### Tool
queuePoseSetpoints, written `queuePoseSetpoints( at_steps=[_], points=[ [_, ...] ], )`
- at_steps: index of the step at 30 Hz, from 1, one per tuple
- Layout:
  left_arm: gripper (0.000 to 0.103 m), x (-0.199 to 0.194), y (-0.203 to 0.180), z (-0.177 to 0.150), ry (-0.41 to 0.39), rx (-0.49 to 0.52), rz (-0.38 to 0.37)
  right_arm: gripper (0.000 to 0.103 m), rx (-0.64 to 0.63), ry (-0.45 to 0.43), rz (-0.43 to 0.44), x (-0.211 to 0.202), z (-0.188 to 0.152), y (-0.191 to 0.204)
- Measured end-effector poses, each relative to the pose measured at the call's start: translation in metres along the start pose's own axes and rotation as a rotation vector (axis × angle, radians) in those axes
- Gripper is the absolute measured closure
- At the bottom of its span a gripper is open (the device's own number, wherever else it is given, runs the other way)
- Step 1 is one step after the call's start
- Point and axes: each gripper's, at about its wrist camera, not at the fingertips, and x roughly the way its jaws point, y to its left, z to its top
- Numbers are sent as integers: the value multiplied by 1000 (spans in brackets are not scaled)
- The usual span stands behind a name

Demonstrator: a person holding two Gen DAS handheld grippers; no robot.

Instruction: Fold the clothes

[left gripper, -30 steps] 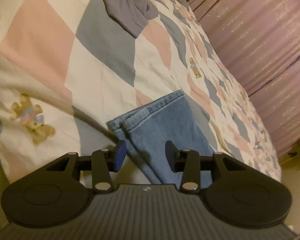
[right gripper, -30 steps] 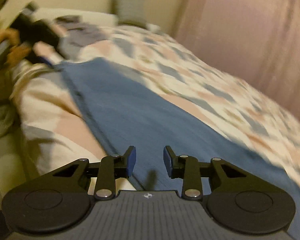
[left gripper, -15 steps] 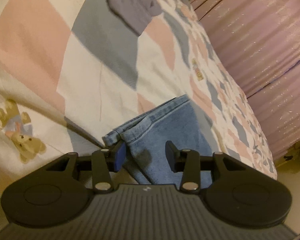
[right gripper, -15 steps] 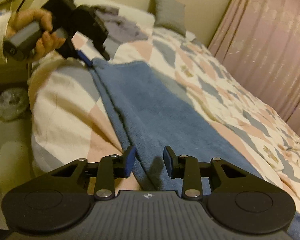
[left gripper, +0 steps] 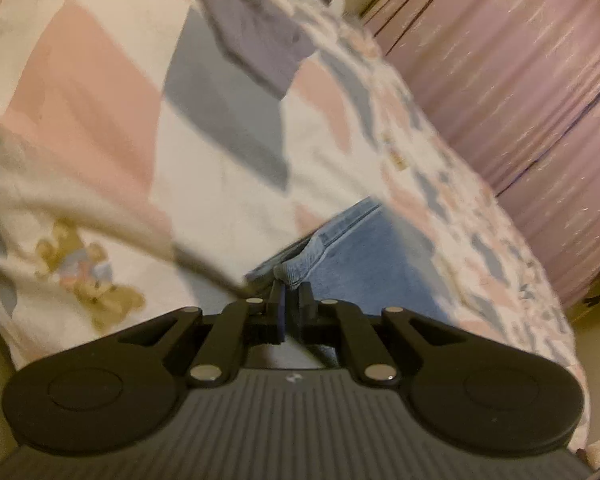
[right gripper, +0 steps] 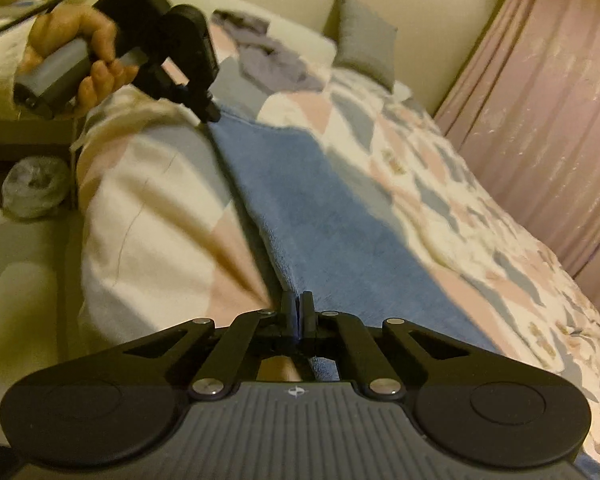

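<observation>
Jeans [right gripper: 332,216] are stretched out long across the bed, on a patchwork quilt [right gripper: 148,208] in pink, grey-blue and cream squares with little teddy bear prints. Left tongs [left gripper: 289,294] are pinched nearly closed on the hem corner at one end of the denim, jaws almost touching with the folded cuff edge caught right at the tips. From the right wrist view you can see the hand [right gripper: 80,52] wrapped around the grey handle of that left tool, held up near the bed's edge and angled down so the tips [right gripper: 212,114] meet the far end of the jeans. Right tongs [right gripper: 298,312] are closed tight on the near end, along the left edge of the denim, just a sliver of fabric between the jaws. So both ends are gripped, and the left edge of the fabric runs in a fairly straight line between the two tools. Denim is mid-blue, lying mostly flat, and the seam stitching and doubled cuff layers show at the left tongs' end. Further up the bed there's a crumpled grey-purple garment [right gripper: 272,60] and a grey pillow [right gripper: 364,36] against the wall. Pink curtains [right gripper: 540,92] hang along the far side of the bed. Both views are a bit blurry.
</observation>
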Motion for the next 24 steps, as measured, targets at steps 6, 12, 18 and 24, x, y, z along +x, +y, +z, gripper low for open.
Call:
queuePoseSetpoints(
  at_steps=[6, 12, 18, 24],
  points=[
    [76, 1, 15, -7, 13, -135, -67, 85, 100, 40, 39, 10, -1, -5],
    [51, 6, 17, -12, 2, -213, -114, 66, 459, -19, 89, -15, -6, -54],
    [50, 17, 16, -22, -42, -203, -95, 66, 677, -4, 83, -27, -40, -87],
    [89, 35, -7, -22, -45, -144, -134, 66, 896, 12, 77, -39, -74, -119]
  ],
)
